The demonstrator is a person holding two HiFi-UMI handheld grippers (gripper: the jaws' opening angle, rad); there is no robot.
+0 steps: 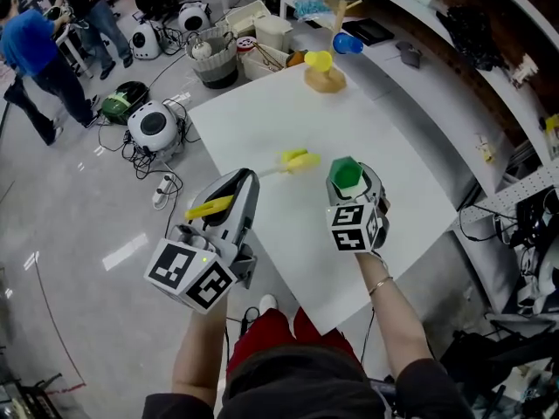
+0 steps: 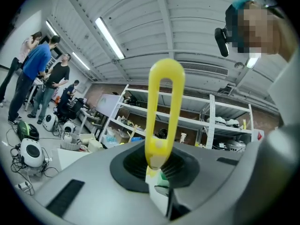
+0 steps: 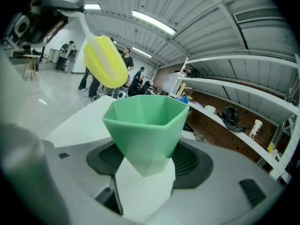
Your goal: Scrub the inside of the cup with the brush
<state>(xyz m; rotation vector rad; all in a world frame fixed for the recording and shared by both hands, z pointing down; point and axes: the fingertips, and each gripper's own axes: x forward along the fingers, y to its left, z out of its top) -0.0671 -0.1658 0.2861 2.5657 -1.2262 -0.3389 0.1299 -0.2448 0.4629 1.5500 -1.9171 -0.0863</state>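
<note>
Holding faceted mint-green plastic cup [image 3: 146,121] upright, mouth up, over white bench [image 1: 262,116]; right gripper [image 3: 143,170] jaws clamping tapered base of cup. Pinching looped handle of yellow plastic brush [image 2: 164,111] in clenched jaws of left gripper [image 2: 158,173]; brush head hanging just beside cup rim, not inside. Judging cup light, stiff, slick-walled; gripping low at base seeming best, keeping mouth free.

- White worktop [image 1: 367,155], with a wooden stand [image 1: 325,80] at its far end.
- Yellow mug [image 1: 318,59] and blue mug [image 1: 347,43] on the stand.
- Grey basket [image 1: 216,64] on the floor.
- Round white device [image 1: 153,127] among cables.
- People [image 1: 35,51] standing, far left.
</note>
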